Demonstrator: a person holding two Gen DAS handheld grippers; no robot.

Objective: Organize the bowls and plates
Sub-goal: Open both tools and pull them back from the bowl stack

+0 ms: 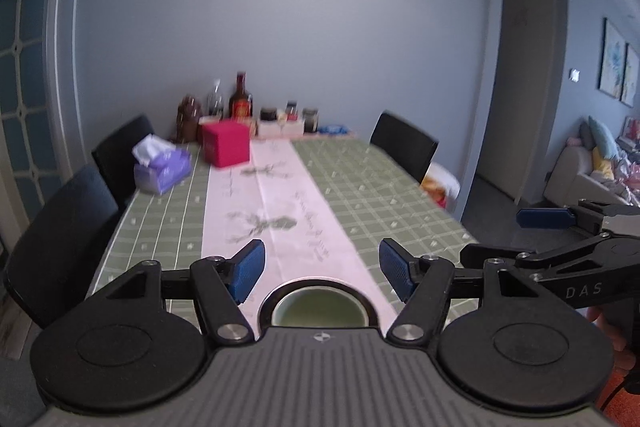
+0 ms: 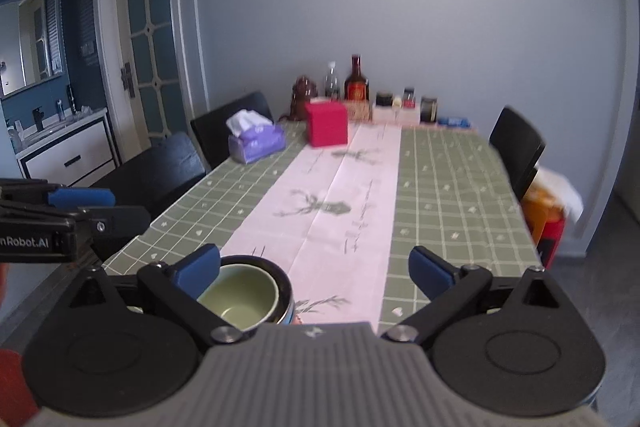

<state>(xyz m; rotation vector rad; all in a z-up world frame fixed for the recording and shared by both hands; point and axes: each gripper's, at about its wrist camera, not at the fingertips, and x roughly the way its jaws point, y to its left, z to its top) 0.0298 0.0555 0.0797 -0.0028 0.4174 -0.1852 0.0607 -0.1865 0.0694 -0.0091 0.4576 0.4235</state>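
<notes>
A pale green bowl sits nested inside a dark-rimmed bowl at the near end of the table, on the pink runner. My left gripper is open and empty, just above and behind the bowls. In the right wrist view the green bowl and the dark bowl sit low left, by my left fingertip. My right gripper is open and empty, to the right of the bowls. Each gripper shows at the edge of the other's view.
The table has a green checked cloth and a pink runner. A purple tissue pack, a red box, bottles and jars stand at the far end. Black chairs flank the table.
</notes>
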